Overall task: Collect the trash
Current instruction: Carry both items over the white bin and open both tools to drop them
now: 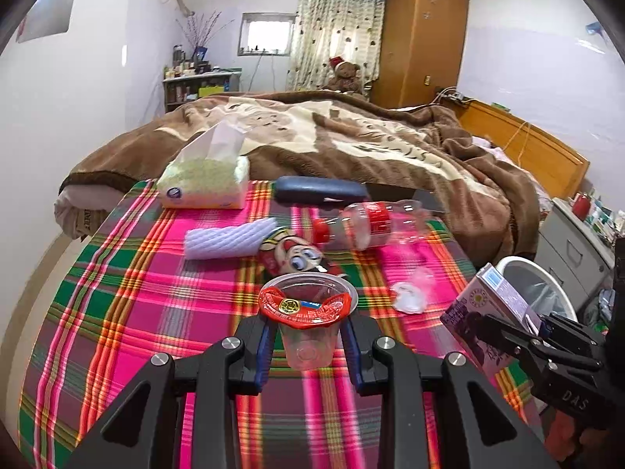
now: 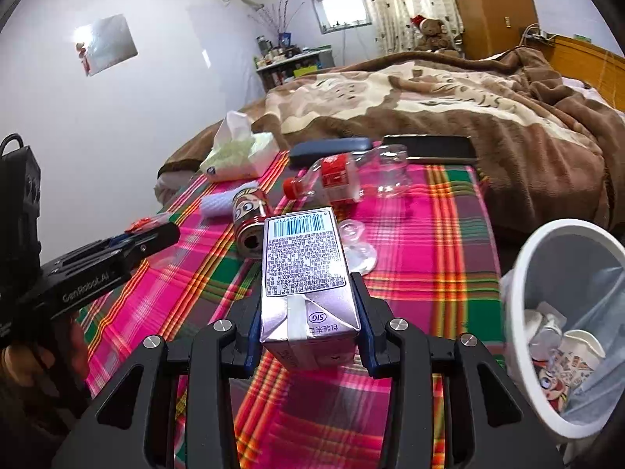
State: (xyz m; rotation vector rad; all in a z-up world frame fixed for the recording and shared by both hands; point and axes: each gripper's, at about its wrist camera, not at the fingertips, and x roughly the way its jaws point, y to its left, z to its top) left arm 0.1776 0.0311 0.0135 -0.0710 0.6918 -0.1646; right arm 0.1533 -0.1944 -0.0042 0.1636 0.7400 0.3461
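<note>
Left gripper [image 1: 308,336]: clamped on clear plastic cup [image 1: 308,332], held between the fingers.
Right gripper [image 2: 308,312]: clamped on purple drink carton [image 2: 306,281], between the fingers.
Trash bin [image 2: 519,273]: right of the right fingers.

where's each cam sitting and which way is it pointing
Left wrist: on the left gripper, looking down across the plaid cloth to the bed; its jaws hold a clear cup, the right gripper shows at the right edge.
Right wrist: on the right gripper, same heading; jaws hold a carton, bin at right, left gripper at left.
Shared: bottle, tissue pack.
</note>
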